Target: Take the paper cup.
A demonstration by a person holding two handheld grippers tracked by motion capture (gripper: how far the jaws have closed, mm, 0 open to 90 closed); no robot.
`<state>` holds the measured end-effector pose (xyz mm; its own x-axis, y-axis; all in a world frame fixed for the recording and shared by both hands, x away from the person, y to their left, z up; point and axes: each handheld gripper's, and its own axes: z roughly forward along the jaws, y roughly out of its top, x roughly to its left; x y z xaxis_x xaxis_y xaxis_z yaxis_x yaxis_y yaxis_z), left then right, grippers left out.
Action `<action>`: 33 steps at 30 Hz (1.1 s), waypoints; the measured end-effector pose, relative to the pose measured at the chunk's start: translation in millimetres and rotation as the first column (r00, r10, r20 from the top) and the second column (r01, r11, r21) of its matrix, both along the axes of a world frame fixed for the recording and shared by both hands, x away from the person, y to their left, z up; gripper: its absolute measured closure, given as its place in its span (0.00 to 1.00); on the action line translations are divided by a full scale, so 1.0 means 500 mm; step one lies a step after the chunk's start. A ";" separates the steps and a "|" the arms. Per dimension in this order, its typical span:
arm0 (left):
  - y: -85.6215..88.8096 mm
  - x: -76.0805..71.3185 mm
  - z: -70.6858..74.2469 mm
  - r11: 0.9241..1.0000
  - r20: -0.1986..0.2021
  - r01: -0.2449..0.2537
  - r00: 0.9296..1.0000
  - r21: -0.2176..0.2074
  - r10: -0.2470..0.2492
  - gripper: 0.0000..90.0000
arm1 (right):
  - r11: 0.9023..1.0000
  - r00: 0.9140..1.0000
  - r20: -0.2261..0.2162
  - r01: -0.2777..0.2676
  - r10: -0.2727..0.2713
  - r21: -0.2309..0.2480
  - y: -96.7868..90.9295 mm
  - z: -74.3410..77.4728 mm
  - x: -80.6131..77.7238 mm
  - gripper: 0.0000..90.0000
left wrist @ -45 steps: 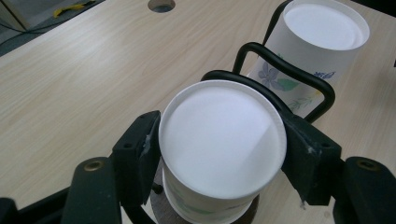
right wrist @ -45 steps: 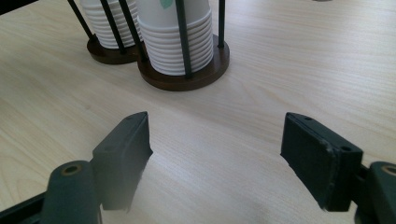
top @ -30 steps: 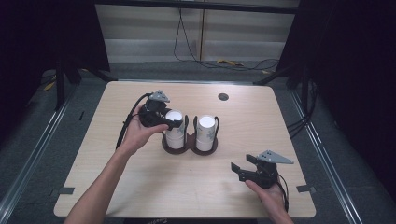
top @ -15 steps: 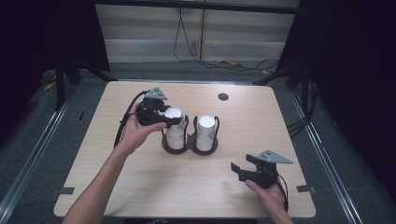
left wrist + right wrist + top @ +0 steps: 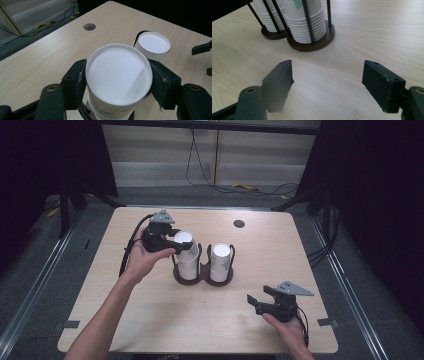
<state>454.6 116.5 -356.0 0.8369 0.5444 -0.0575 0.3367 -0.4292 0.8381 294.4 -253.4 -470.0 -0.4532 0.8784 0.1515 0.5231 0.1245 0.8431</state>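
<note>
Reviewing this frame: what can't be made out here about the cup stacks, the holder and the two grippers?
- Left cup stack: lower cups and any lift, hidden by the left gripper and its top cup in the left gripper view.
- Right cup stack: top cut off by the upper edge of the right gripper view.
- Cup print: too small in the high view.
- Holder base: partly covered by the cups.
- Right gripper: open, nothing between its jaws.

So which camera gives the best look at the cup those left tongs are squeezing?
The left gripper view: the top cup looms close, both pads pressing its sides. The high view shows it small beside the left tongs; the right gripper view catches just the stacks' lower rims.
</note>
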 end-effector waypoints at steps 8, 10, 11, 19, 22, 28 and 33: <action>0.008 0.000 0.010 1.000 0.002 0.002 1.000 -0.018 -0.002 0.40 | 1.000 1.000 -0.001 -0.004 0.004 0.002 0.001 0.000 0.000 0.28; 0.014 0.000 0.016 1.000 0.005 0.001 1.000 -0.023 -0.001 0.40 | 1.000 1.000 -0.001 -0.004 0.004 0.002 0.001 0.000 0.000 0.28; 0.018 -0.002 0.021 1.000 0.008 -0.005 1.000 -0.030 0.005 0.40 | 1.000 1.000 -0.002 -0.004 0.004 0.002 0.002 0.000 0.000 0.28; 0.033 -0.005 0.030 0.998 0.016 -0.009 1.000 -0.064 0.010 0.40 | 1.000 1.000 -0.001 -0.007 0.007 0.002 0.003 -0.001 0.000 0.28; 0.038 -0.007 0.034 0.997 0.016 -0.009 1.000 -0.074 0.011 0.40 | 1.000 1.000 -0.002 -0.008 0.008 0.002 0.003 -0.001 0.000 0.28; 0.048 -0.015 0.044 0.994 0.022 0.004 1.000 -0.107 -0.001 0.40 | 1.000 1.000 -0.002 -0.009 0.009 0.001 0.003 -0.001 0.000 0.28; 0.053 -0.031 0.053 0.992 0.034 0.019 0.999 -0.127 -0.015 0.40 | 1.000 1.000 -0.002 -0.009 0.009 -0.001 0.003 -0.001 0.001 0.28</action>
